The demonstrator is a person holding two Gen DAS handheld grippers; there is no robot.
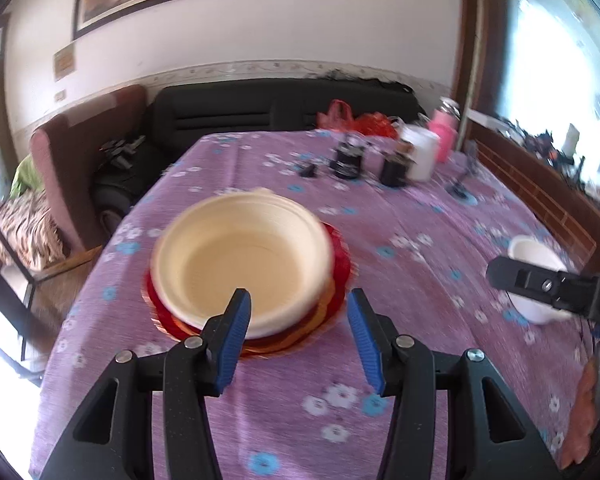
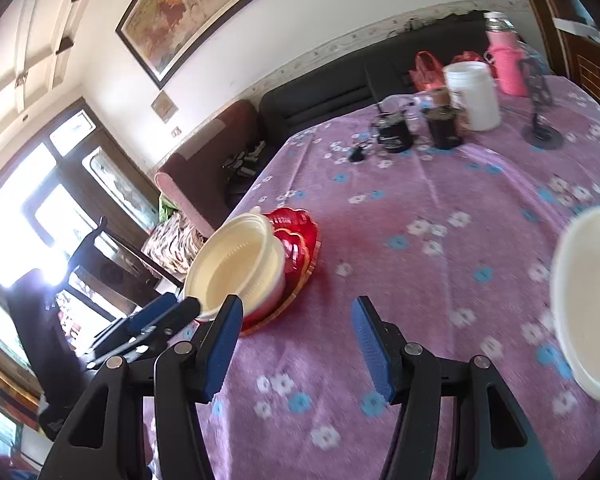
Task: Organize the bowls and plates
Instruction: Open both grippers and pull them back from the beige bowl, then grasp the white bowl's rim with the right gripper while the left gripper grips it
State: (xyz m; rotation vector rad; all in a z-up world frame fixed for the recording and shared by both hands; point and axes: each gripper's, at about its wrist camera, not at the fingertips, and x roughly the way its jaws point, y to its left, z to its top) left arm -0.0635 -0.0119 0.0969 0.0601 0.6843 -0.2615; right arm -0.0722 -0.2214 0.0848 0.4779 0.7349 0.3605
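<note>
A cream bowl (image 1: 242, 264) sits stacked on red plates (image 1: 336, 280) on the purple flowered tablecloth (image 1: 380, 320). My left gripper (image 1: 298, 316) is open and empty, just in front of the stack. The stack also shows in the right wrist view, with the cream bowls (image 2: 240, 268) on the red plates (image 2: 300, 232). My right gripper (image 2: 296, 320) is open and empty, to the right of the stack. A white bowl (image 2: 588, 296) lies at the right; in the left wrist view it (image 1: 536, 256) shows partly hidden behind the right gripper's finger (image 1: 540, 284).
At the far end of the table stand a white jar (image 2: 474, 94), a pink bottle (image 2: 508, 60), two dark jars (image 2: 442, 128) and a small stand (image 2: 542, 128). A black sofa (image 1: 284, 112) and a maroon chair (image 1: 80, 160) lie beyond the table edge.
</note>
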